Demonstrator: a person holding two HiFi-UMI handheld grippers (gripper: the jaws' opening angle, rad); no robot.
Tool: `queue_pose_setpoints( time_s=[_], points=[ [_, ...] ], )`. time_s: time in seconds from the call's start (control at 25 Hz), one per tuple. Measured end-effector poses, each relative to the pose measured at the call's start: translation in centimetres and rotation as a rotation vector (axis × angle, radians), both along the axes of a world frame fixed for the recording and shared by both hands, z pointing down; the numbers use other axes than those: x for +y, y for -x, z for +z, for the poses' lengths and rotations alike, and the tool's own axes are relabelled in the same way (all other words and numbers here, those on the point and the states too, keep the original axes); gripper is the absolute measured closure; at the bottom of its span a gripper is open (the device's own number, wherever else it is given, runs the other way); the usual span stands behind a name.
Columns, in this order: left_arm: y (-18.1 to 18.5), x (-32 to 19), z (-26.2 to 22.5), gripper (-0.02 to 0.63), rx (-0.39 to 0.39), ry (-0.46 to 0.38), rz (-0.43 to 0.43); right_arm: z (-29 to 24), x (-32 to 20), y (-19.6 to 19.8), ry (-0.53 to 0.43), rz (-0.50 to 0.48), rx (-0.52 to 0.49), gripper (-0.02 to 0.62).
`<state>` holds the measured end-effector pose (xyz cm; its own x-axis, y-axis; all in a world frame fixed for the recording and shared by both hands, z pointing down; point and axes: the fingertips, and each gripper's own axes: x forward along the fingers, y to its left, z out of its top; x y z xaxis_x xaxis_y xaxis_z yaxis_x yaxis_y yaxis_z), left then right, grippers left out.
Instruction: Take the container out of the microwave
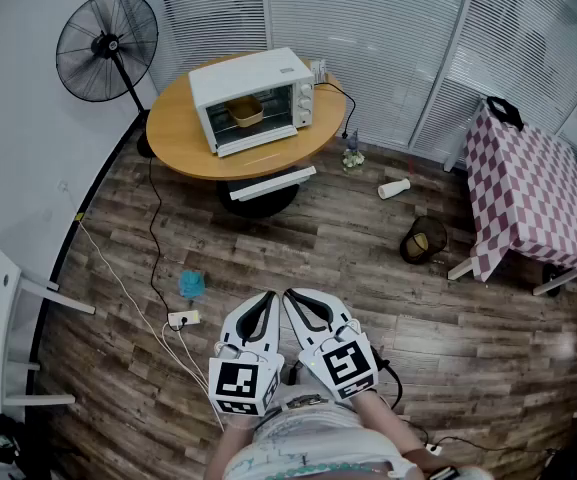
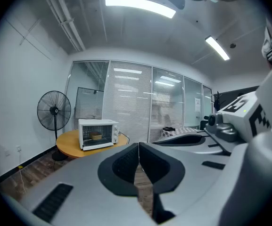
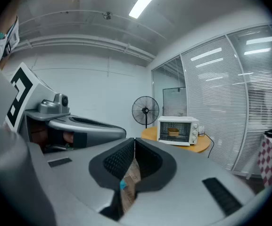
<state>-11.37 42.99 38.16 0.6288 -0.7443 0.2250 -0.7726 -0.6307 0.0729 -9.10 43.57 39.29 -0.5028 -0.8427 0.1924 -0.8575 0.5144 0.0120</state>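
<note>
A white microwave (image 1: pixel 253 98) stands on a round wooden table (image 1: pixel 183 143) across the room. A yellowish container (image 1: pixel 247 111) shows inside it through the front. Far from it, low in the head view, my left gripper (image 1: pixel 269 295) and right gripper (image 1: pixel 289 294) are held side by side. Both are shut and hold nothing. In the left gripper view the shut left gripper (image 2: pixel 138 147) points past the distant microwave (image 2: pixel 98 133) and the container (image 2: pixel 96 135). The right gripper view shows the right gripper (image 3: pixel 134 142) closed, with the microwave (image 3: pixel 178 131) and the container (image 3: pixel 173 131) ahead on the right.
A standing fan (image 1: pixel 108 46) is left of the table. A checked-cloth table (image 1: pixel 533 193) stands at the right. On the wood floor lie a white cup (image 1: pixel 394 188), a dark basket (image 1: pixel 424 240), a blue item (image 1: pixel 192 285) and a power strip (image 1: pixel 183 319) with cables.
</note>
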Motion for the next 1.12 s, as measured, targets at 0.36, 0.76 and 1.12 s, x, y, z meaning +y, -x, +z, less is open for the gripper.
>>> queue_pose_setpoints(
  time_s=[0.36, 0.76, 1.12],
  points=[
    [-1.2, -0.7, 0.5, 0.591, 0.029, -0.003, -0.047, 0.7, -0.7, -1.7, 0.004, -0.035, 0.015, 0.594],
    [-2.0, -2.4, 0.8, 0.591, 0.008, 0.004, -0.062, 0.6, -2.6, -1.8, -0.004, -0.084, 0.023, 0.594],
    [-2.1, -7.4, 1.8, 0.591, 0.007, 0.017, -0.04, 1.1, -7.0, -2.6, 0.004, -0.052, 0.032, 0.594]
  ],
)
